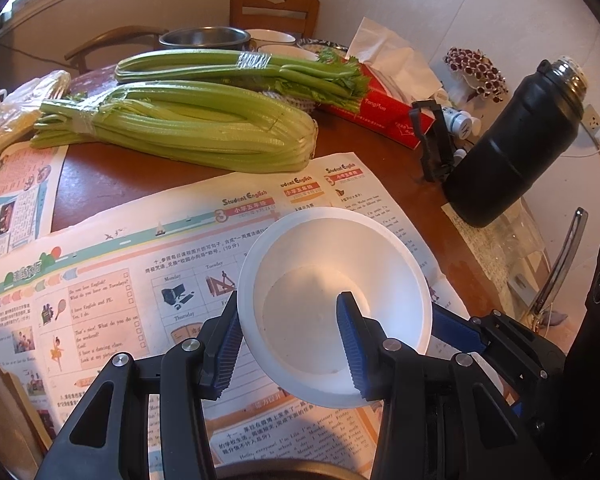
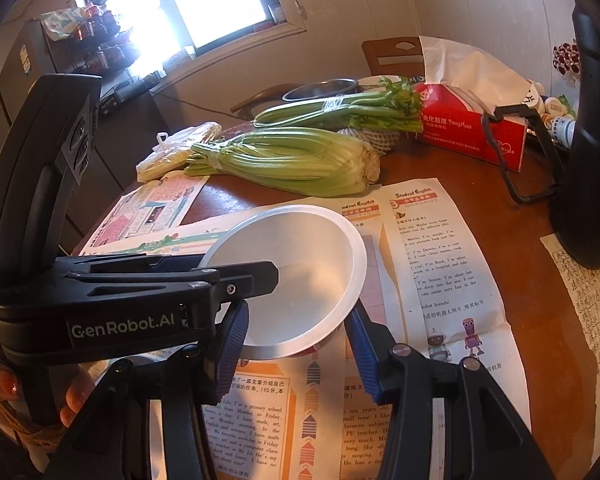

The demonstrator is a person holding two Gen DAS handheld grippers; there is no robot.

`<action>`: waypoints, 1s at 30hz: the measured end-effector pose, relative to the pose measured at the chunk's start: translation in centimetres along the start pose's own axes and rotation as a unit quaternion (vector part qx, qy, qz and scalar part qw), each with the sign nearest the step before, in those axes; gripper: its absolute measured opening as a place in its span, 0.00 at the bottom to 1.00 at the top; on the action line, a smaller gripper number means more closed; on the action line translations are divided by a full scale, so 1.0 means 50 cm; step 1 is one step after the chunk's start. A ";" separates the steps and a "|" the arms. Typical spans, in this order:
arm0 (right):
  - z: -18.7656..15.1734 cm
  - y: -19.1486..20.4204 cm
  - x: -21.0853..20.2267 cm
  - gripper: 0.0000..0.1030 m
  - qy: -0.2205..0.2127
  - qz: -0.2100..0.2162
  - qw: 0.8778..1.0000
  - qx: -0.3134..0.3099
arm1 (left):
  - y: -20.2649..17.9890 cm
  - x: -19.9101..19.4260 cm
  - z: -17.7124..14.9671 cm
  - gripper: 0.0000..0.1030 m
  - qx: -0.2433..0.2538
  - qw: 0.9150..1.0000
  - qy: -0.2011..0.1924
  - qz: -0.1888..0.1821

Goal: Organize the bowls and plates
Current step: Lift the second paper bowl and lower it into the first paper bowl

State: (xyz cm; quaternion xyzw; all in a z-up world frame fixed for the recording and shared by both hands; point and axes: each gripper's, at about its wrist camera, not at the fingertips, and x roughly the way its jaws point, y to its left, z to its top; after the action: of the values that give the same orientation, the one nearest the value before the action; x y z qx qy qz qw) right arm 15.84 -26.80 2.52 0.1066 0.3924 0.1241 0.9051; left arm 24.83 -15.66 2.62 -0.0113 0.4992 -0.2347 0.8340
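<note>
Left to right across the round brown wooden tabletop point(image 1: 112, 176): a translucent plastic bag point(image 1: 24, 108) at the far-left edge; two taped bundles of green celery point(image 1: 188, 128) lying lengthwise, one behind the other; a steel pot point(image 1: 204, 38) and white dishes point(image 1: 272, 38) at the far side, before a wooden chair back point(image 1: 274, 10); a red cardboard tissue box point(image 1: 384, 110) with a white tissue standing out of it; a black insulated bottle point(image 1: 512, 148) with a steel neck at the right. Printed colour newspaper sheets point(image 1: 112, 280) headed "Student English" cover the near part of the tabletop. The task's thing, a white disposable plastic bowl point(image 1: 332, 300), sits tilted over these sheets near the front edge. The left gripper point(image 1: 296, 340), black with blue ribbed fingers point(image 1: 350, 344), pinches the bowl's near wall: one finger lies inside the bowl, the other outside its rim. In the right wrist view the same bowl point(image 2: 300, 276) appears between the left gripper's black body point(image 2: 140, 300), marked "GenRobot.AI", and the right gripper point(image 2: 296, 348). The right gripper is spread, its blue fingers point(image 2: 362, 356) standing on either side of the bowl's lower rim; whether they touch it cannot be told. A hand point(image 2: 12, 392) with orange-painted nails holds the left gripper's handle.
</note>
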 end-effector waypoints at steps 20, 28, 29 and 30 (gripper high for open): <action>-0.009 0.077 -0.087 0.49 -0.032 0.007 0.999 -0.028 | -0.004 -0.124 -0.048 0.45 0.003 0.999 -0.049 0.000; -0.015 0.108 -0.122 0.49 -0.045 0.010 0.998 -0.041 | -0.003 -0.172 -0.069 0.45 0.002 0.998 -0.066 0.004; -0.017 0.113 -0.127 0.49 -0.047 0.012 0.998 -0.044 | -0.003 -0.178 -0.072 0.45 0.002 0.998 -0.067 0.004; -0.018 0.117 -0.133 0.49 -0.049 0.013 0.998 -0.045 | -0.003 -0.188 -0.076 0.45 0.001 0.997 -0.071 0.005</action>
State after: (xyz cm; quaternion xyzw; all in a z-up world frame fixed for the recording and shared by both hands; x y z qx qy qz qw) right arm 9.93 -23.21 8.16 0.0770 0.3400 0.1483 0.9255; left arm 17.89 -11.20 8.52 -0.0246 0.4385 -0.2300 0.8684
